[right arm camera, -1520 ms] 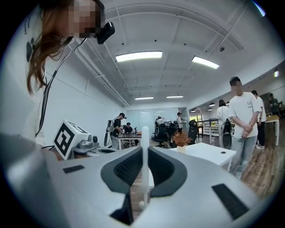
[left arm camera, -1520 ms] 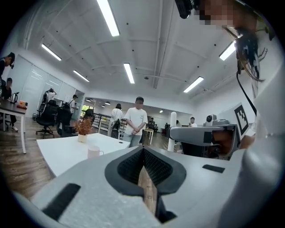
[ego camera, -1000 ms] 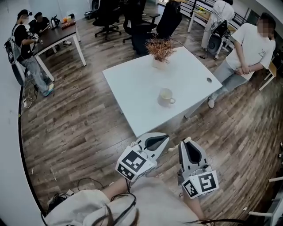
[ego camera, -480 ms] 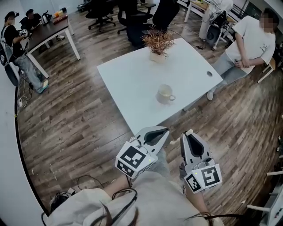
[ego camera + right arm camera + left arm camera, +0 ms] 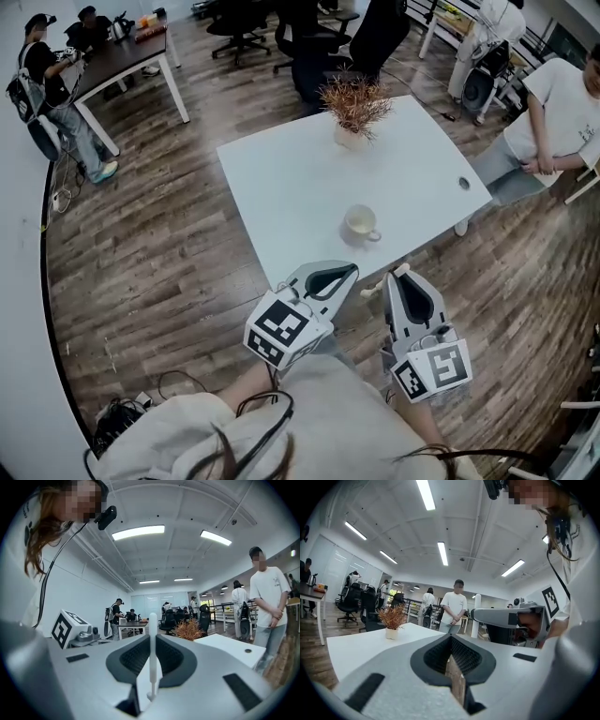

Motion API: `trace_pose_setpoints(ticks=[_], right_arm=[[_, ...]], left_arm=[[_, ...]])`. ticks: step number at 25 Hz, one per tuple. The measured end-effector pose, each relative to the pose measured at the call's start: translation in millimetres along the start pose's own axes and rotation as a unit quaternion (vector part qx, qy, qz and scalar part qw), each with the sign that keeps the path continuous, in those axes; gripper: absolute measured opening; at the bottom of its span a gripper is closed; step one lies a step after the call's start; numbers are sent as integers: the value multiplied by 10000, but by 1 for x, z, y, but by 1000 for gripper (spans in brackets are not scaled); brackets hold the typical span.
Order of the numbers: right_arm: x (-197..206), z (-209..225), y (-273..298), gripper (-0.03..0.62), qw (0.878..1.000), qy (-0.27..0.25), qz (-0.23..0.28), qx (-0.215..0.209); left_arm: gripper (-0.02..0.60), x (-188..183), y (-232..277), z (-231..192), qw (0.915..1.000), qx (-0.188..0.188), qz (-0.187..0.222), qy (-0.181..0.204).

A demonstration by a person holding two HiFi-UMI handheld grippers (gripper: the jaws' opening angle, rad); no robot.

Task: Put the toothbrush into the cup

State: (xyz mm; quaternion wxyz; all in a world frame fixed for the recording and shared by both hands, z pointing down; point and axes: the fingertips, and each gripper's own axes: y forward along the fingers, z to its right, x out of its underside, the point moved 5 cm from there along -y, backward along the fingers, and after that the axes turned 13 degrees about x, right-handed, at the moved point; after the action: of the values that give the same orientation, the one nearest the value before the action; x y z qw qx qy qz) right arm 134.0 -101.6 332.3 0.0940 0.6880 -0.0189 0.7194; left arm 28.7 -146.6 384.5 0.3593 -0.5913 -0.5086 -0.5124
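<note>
A white cup (image 5: 359, 223) with a handle stands on the white table (image 5: 281, 187), close to its near edge. My right gripper (image 5: 400, 275) hangs just short of that edge, shut on a thin white toothbrush (image 5: 371, 286) that sticks out sideways to the left. In the right gripper view the toothbrush (image 5: 152, 648) stands upright between the closed jaws of the right gripper (image 5: 152, 637). My left gripper (image 5: 349, 270) is beside it at the table's near corner, shut with nothing in it. In its own view the left gripper (image 5: 452, 641) shows only a thin slit.
A potted dry plant (image 5: 353, 108) stands at the table's far edge. A person in a white shirt (image 5: 562, 103) stands beside the table's right side. Office chairs (image 5: 309, 47) are beyond it, a desk (image 5: 122, 61) with people at far left, cables (image 5: 131, 412) on the wooden floor.
The view has shifted a little and the table's near edge now lies closer to both gripper tips. Both grippers keep their pose, the toothbrush still held in the right one.
</note>
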Motion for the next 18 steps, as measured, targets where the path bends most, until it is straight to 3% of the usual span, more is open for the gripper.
trace_pose_setpoints(ticks=[8,18], right_arm=[[3,42,73,46,9991,88,-138,-380],[16,59,148,46,9967,41,-213,-786]], left_arm=[[2,1,45,-51,9994,-221,-115,-241],[3,9,64,-99,9970,-555,-184,-499]])
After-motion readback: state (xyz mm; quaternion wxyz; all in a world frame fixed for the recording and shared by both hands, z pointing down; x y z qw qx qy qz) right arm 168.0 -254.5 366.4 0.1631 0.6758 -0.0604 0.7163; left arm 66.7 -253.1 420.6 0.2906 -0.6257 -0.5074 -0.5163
